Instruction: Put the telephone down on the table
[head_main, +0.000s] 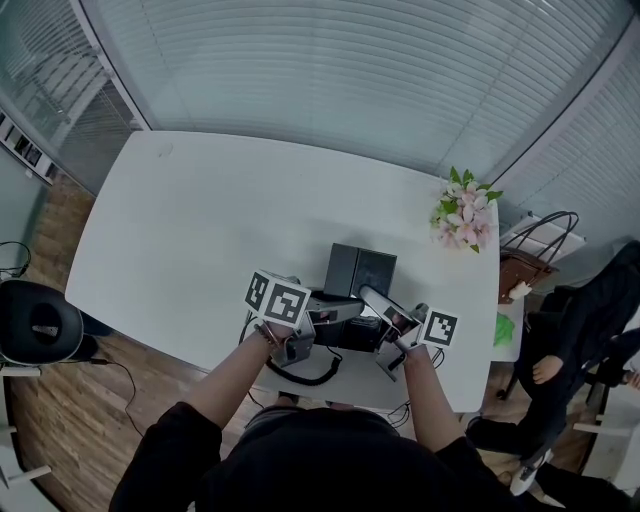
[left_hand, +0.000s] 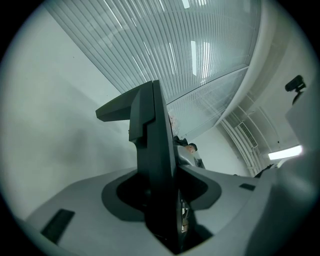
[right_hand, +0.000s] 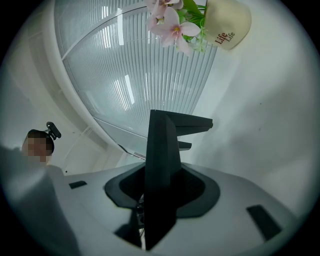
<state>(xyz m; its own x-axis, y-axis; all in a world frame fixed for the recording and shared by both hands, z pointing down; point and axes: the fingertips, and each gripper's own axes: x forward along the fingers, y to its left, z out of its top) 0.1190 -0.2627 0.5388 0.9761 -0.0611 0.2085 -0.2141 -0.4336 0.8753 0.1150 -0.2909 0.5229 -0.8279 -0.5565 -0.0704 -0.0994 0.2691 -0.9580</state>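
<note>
The person wears a black top with 2 long black sleeves that leave the forearms uncovered. The left gripper and right gripper each have a smooth grey body with a dark oval recess. Each carries 1 white cube printed with black square markers.

Pale slatted blinds covered the windows beyond the white table, above a wood floor, with a black chair at left.

Black boxy shapes stand just beyond the left claw and right claw. Further ahead, the white rounded tabletop lies bare. Pink potted flowers stand ahead-right.
</note>
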